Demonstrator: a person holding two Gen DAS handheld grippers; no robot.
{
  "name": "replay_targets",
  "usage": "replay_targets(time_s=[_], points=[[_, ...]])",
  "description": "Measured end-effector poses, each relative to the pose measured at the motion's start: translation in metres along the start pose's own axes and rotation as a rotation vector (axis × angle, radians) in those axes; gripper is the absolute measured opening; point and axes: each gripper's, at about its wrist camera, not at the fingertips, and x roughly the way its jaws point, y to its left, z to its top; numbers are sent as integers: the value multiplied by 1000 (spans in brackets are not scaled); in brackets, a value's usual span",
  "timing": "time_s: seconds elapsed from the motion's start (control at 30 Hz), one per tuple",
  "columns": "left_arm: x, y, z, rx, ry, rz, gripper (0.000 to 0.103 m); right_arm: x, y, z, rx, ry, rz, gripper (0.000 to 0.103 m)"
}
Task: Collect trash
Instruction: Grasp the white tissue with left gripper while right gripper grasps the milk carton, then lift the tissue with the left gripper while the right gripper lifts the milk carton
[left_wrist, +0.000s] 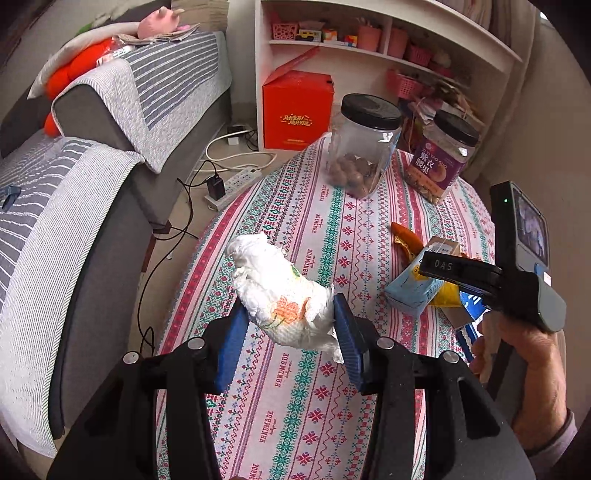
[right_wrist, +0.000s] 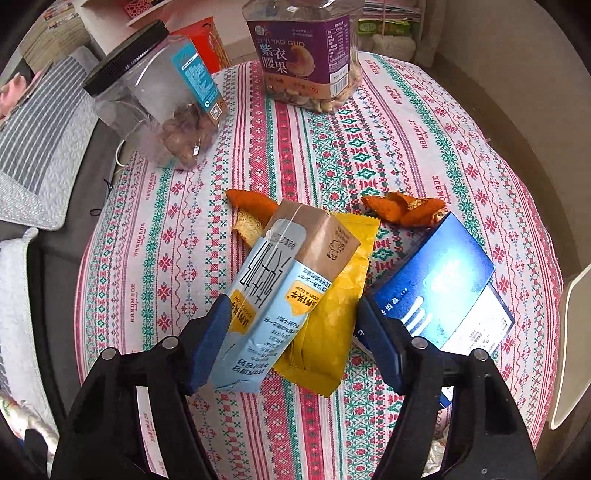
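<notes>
crumpled tissue (left_wrist: 286, 295) clamped in left gripper (left_wrist: 291, 332); right gripper (right_wrist: 291, 332) apart w/ milk carton (right_wrist: 273, 288) btwn pads.

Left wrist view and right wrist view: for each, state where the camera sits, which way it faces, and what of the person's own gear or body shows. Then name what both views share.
Left wrist view: on the left hand-held gripper, facing down over the table; its fingers clamp a crumpled tissue; the right hand shows.
Right wrist view: on the right hand-held gripper, facing down; open around a milk carton lying on a yellow wrapper.
Shared: carton, both nut jars, tablecloth.
</notes>
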Motion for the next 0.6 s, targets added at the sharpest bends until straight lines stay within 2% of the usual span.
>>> replay_targets(time_s=[0.23, 0.3, 0.33, 0.37, 0.4, 0.5, 0.6], points=[[-1, 26, 3, -51, 5, 13, 46, 14, 35, 5, -98, -34, -73, 73], [-3, 30, 4, -57, 1, 13, 46, 15, 46, 5, -132, -57, -77, 67], [-4, 32, 4, -59, 0, 13, 46, 15, 50, 4, -151, -62, -64, 50], [-5, 34, 4, -62, 1, 13, 46, 17, 52, 4, -154, -48, -34, 29], [-5, 36, 4, -65, 4, 14, 46, 17, 53, 3, -145, -44, -13, 25], [-2, 39, 4, -76, 18, 12, 46, 16, 55, -6, -151, -65, 21, 24], [-2, 41, 4, -79, 20, 10, 46, 15, 56, -16, -178, -45, 67, 24]])
